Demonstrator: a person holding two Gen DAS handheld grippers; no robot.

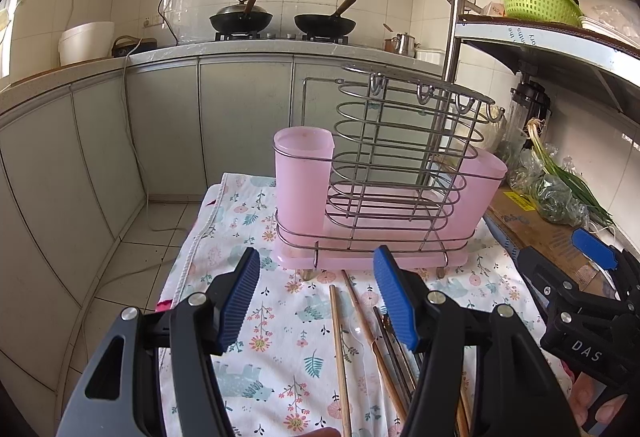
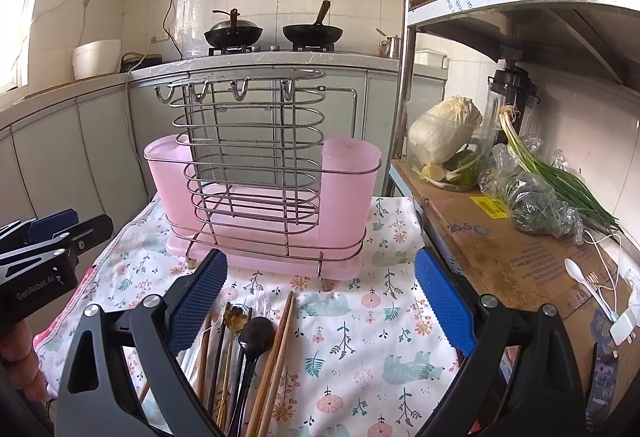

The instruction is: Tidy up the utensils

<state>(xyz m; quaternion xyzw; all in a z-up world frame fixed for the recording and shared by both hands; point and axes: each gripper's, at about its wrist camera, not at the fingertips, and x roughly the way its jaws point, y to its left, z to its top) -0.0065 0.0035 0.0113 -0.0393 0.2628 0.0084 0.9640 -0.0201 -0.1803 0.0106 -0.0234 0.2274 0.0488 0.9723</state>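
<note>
- Left wrist view: the left gripper (image 1: 316,301) hangs with its blue pads spread wide and nothing between them, above the floral cloth (image 1: 240,221).
- The utensils lie on that cloth in a loose bundle just under the right-hand pad: a pair of wooden chopsticks (image 1: 340,349) and darker handles partly hidden by the gripper body.
- The utensil rack (image 1: 384,197), wire frame with pink plastic cups and tray, stands upright just beyond them, apparently empty.
- The right gripper (image 1: 592,249) shows at the frame's edge; its fingers cannot be judged here.
- Right wrist view: the right gripper (image 2: 320,301) is also released, pads far apart, holding nothing.
- Beside its left pad lie the chopsticks (image 2: 276,357), a dark spoon (image 2: 256,333) and a flower-topped utensil (image 2: 234,315), touching side by side.
- These look light, stiff and thin, likely to roll or slip; pinching one mid-shaft, across its width, seems safest.
- The pink cup (image 2: 348,193) is the nearer likely slot.
</note>
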